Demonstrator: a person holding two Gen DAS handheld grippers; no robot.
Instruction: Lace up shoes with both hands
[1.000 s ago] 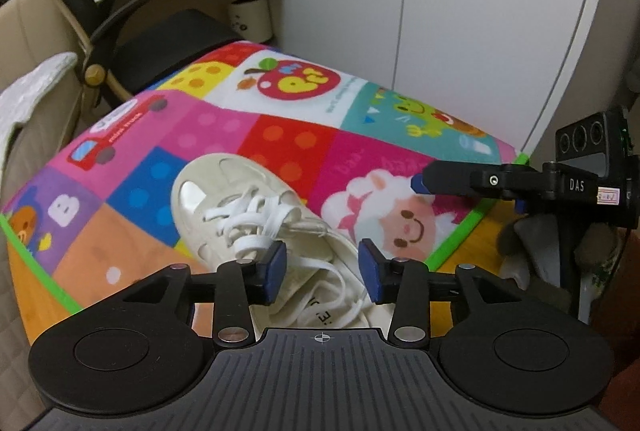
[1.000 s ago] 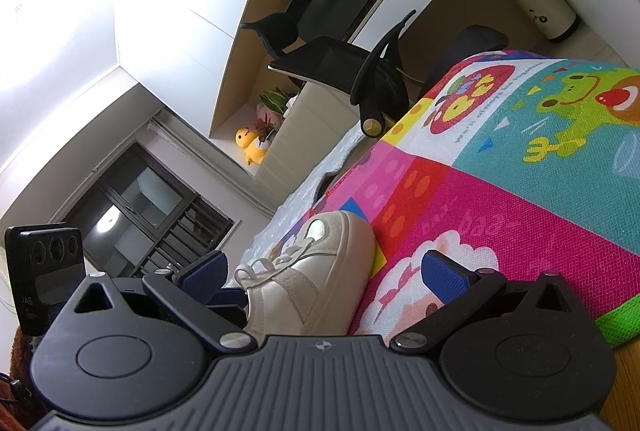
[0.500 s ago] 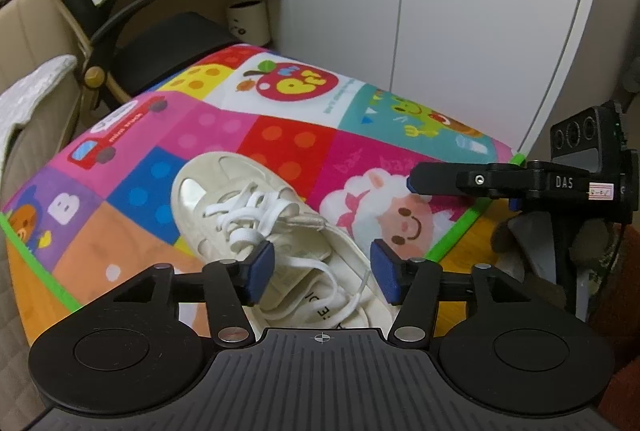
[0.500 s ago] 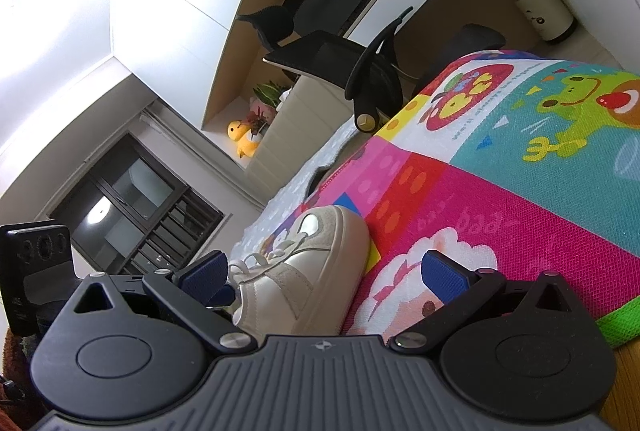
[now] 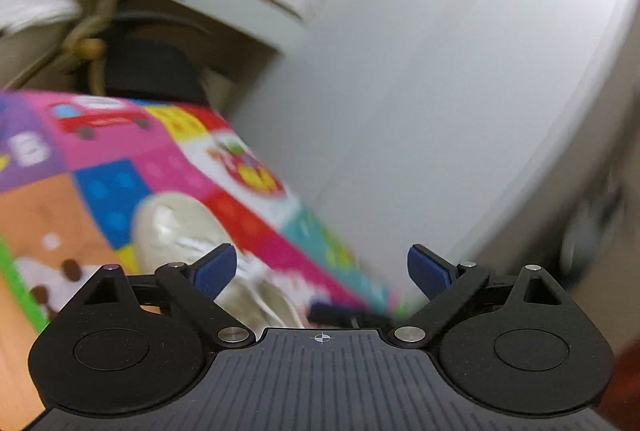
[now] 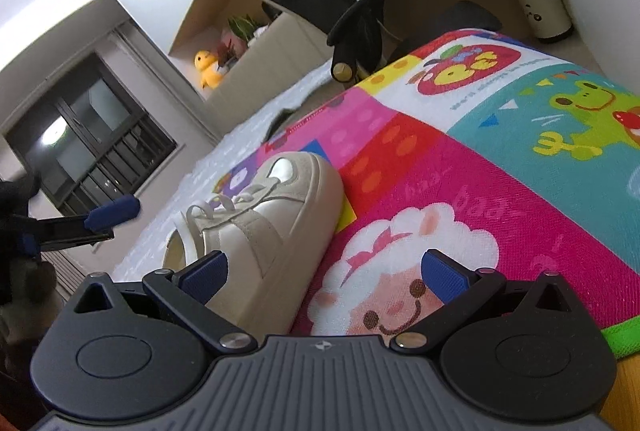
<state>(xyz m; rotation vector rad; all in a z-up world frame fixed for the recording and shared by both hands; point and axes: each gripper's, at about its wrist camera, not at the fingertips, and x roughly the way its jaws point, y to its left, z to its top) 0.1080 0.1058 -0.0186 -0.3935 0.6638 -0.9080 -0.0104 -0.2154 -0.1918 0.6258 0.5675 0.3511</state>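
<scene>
White shoe lies on the colourful play mat, toe pointing away from both cameras, white laces loosely threaded across the tongue.

Left claw: jaws opening, already spread wide, nothing between the pads. In the blurred left wrist view the shoe sits low and to the left, partly behind the left finger. From the right wrist view, one blue pad of this claw hangs left of the shoe and above it, apart from it.

Right claw: spread wide, holding nothing. The shoe's heel end lies just beyond its left finger; the right finger is over the mat's sheep print.
</scene>
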